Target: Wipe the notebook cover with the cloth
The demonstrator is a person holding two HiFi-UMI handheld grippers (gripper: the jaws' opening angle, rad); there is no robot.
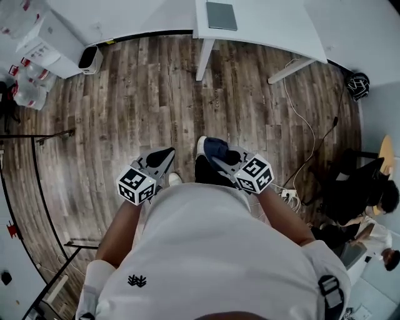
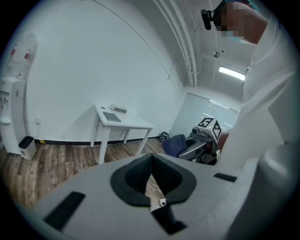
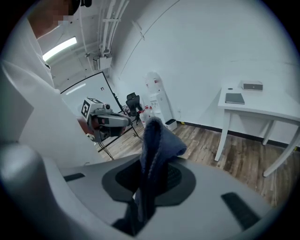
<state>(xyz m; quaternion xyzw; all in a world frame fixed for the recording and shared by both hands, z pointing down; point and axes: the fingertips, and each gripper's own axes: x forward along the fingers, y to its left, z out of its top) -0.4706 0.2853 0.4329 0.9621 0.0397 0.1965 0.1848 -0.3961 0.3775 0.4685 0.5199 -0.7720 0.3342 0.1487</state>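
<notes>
Wiping hasn't begun: the right claw [image 3: 152,168] is clamped on the dark blue cloth [image 3: 158,136], the left claw [image 2: 151,161] is closed and empty, and the grey notebook [image 1: 222,15] lies well apart on the white counter [image 1: 275,28].

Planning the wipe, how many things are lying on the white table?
2: a flat notebook, and a small box just beyond it. Nothing else shows there.
</notes>
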